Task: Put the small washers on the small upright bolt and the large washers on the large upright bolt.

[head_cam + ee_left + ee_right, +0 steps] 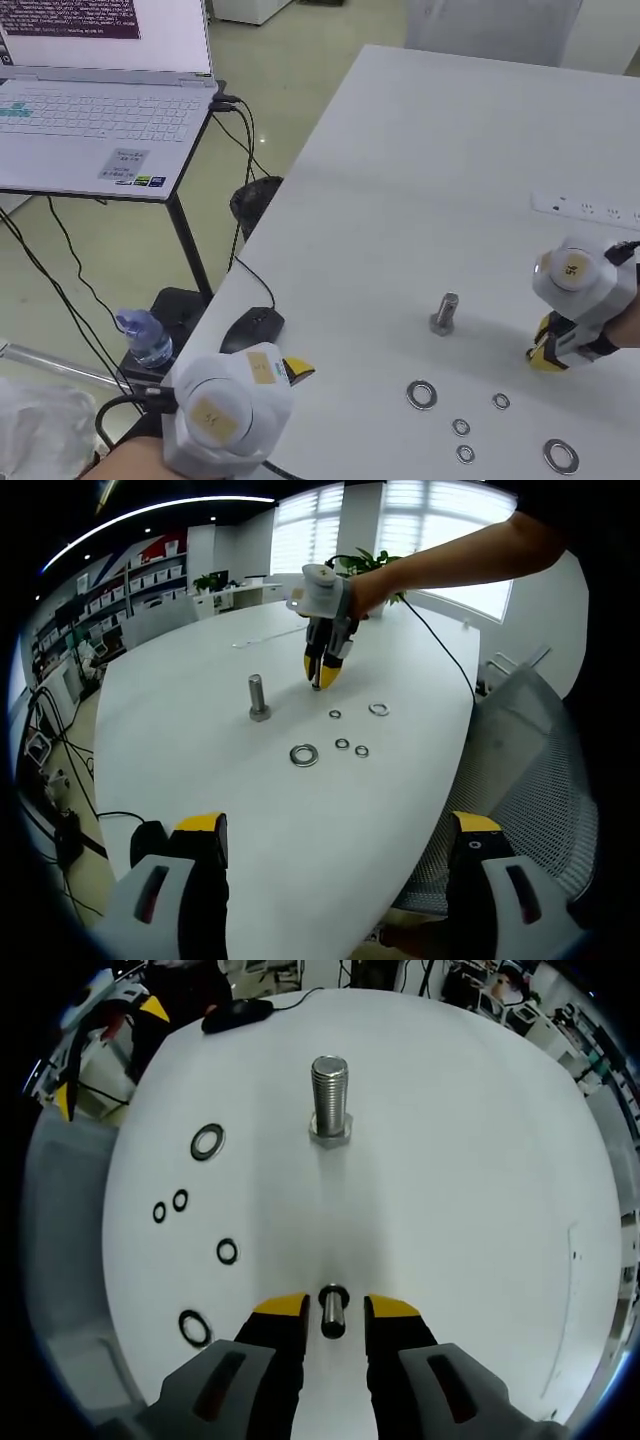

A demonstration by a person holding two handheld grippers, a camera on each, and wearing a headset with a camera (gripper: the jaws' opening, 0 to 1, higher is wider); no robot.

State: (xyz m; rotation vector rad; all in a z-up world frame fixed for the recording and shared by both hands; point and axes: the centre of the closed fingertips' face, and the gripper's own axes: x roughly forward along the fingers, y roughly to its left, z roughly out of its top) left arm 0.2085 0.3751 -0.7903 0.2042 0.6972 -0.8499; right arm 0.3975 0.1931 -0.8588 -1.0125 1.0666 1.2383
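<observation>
A white tabletop [400,180] carries a large upright steel hex bolt [445,312]. On the bolt's near side lie two large steel washers [421,394] [561,456] and three small steel washers [501,401] [461,427] [465,454]. A black computer mouse [252,328] sits left of the bolt at the table's edge. A white power strip [585,208] lies beyond the bolt, to its right.

The table [400,180] has a smooth white top with a soft sheen. The large bolt [329,1100] is bright bare metal, ridged along its thread and polished on its end face. The small bolt [331,1312] is the same silvery metal. The washers [421,394] are flat grey metal, dully shiny. The left gripper [338,825] and right gripper [545,357] have smooth white plastic shells, with glossy yellow and matt black plastic at the jaws.
</observation>
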